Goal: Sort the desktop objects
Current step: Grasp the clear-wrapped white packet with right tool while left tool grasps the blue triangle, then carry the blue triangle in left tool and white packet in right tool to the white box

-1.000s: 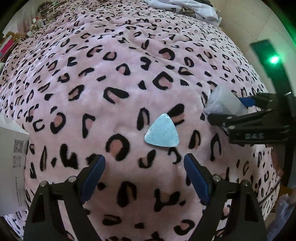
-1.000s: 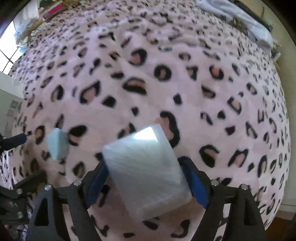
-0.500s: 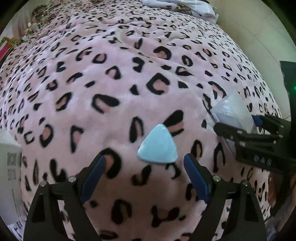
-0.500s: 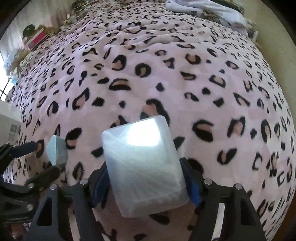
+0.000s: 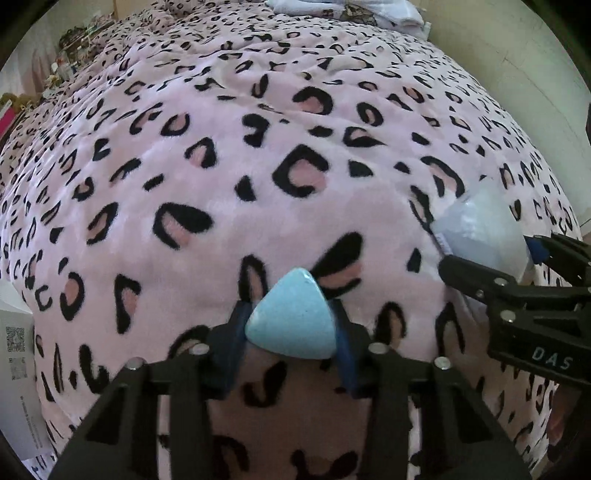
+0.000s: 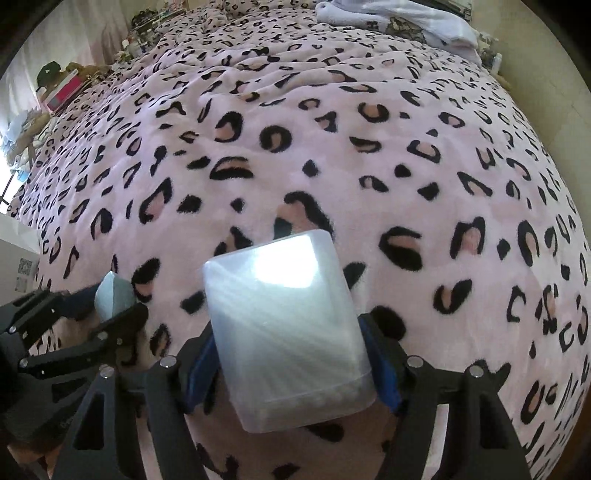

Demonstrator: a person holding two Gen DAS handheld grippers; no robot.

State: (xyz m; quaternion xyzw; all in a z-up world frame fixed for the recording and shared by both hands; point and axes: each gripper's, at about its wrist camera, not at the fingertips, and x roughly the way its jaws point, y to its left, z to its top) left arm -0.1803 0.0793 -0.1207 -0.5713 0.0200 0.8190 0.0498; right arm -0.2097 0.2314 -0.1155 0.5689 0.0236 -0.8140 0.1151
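A light blue rounded triangular piece (image 5: pixel 293 323) sits between the blue pads of my left gripper (image 5: pixel 291 332), which is shut on it just above the pink leopard-print blanket (image 5: pixel 221 206). It also shows in the right wrist view (image 6: pixel 112 297) at the left. My right gripper (image 6: pixel 291 354) is shut on a translucent white plastic box (image 6: pixel 288 317). That box also shows in the left wrist view (image 5: pixel 480 236), to the right of the triangle.
A white carton with QR codes (image 5: pixel 16 343) stands at the left edge. White folded cloth (image 6: pixel 399 22) lies at the blanket's far end. Cluttered shelves (image 6: pixel 62 81) stand at the far left. A pale wall (image 5: pixel 524 74) runs along the right.
My left gripper moved forward over the blue triangle and closed on it. The right gripper kept its hold on the box and shifted slightly.
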